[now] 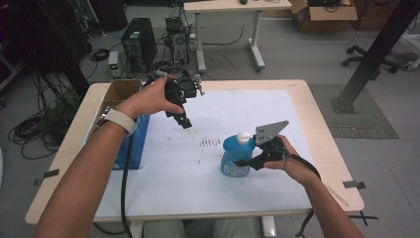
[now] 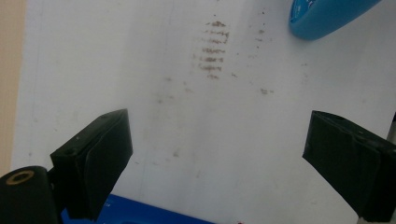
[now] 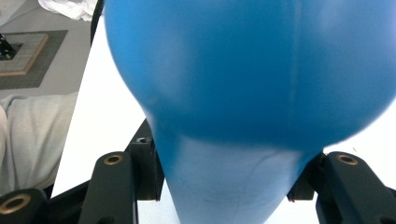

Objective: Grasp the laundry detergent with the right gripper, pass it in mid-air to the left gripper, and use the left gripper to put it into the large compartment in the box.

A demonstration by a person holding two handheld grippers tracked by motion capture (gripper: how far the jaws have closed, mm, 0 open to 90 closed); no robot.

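Observation:
A blue plastic bottle (image 1: 234, 159) with a white cap (image 1: 243, 136) stands on the white sheet right of centre. My right gripper (image 1: 243, 161) reaches in from the right and is shut on the bottle's body. In the right gripper view the bottle (image 3: 247, 70) sits close up, and both jaws of the gripper (image 3: 224, 184) press its narrow part. My left gripper (image 1: 184, 121) hangs above the sheet's far left, pointing down. Its jaws (image 2: 217, 154) stand wide open with nothing between them, and the bottle's edge (image 2: 327, 14) shows at the top right of that view.
A white sheet (image 1: 198, 188) covers most of the wooden table and bears brown smudges (image 1: 210, 143). An open cardboard box (image 1: 119, 91) sits at the far left corner. A flat blue item (image 1: 141, 144) lies beside it on the sheet's left edge.

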